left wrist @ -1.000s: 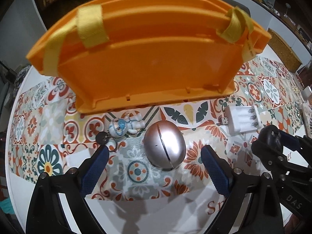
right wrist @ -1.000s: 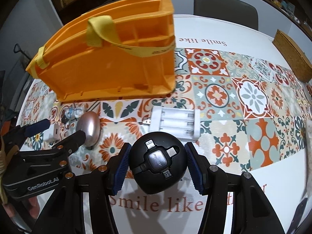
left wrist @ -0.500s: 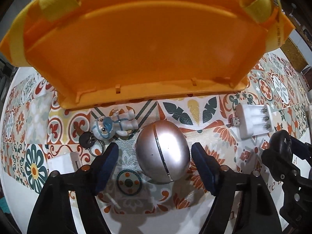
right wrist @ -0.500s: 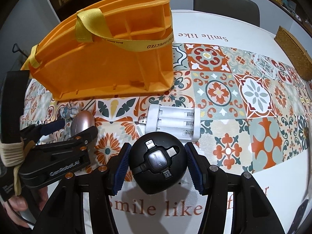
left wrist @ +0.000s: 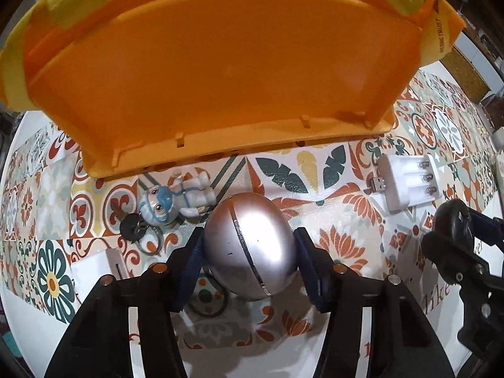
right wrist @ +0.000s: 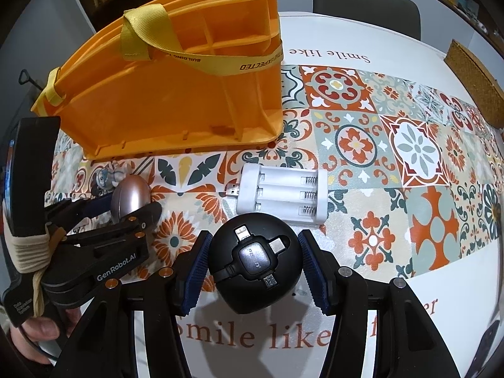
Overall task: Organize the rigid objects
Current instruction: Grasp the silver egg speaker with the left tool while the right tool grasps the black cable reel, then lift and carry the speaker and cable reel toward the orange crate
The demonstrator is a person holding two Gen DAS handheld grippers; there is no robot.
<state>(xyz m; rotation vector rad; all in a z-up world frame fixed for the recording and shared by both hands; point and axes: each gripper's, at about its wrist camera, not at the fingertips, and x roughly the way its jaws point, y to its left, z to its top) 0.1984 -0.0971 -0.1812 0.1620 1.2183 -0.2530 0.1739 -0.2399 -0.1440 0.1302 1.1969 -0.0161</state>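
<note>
L gripper [left wrist: 249, 252]: pads pressed against both flanks of silver egg-shaped case [left wrist: 250, 247], i.e. grasping it. Case looks to sit on the tablecloth [left wrist: 330, 230] yet; lift can't be confirmed. Grip taken across the narrow width, seam running between the pads, prob. so the rounded shell doesn't squirt out.

R gripper [right wrist: 253, 264]: clenched on round black cable reel [right wrist: 255, 263], pads at its widest points, connectors facing the cam. Reel appears held clear of the cloth, shadow beneath it.

Orange caddy [right wrist: 176, 94]: ahead of both grippers, up-left from R, straight ahead and near for L. Compartments open at top w/ yellow strap [right wrist: 141, 31] across; judged the destination for both items.

Loose items: white battery charger [right wrist: 280, 193] just ahead of R, near reel, not touching as far as seen. Astronaut figure keychain [left wrist: 176, 198] ahead-left of L, just beside the case; contact can't be told.

Risk: smooth curved shell may slip; strap may obstruct drop-in.
</note>
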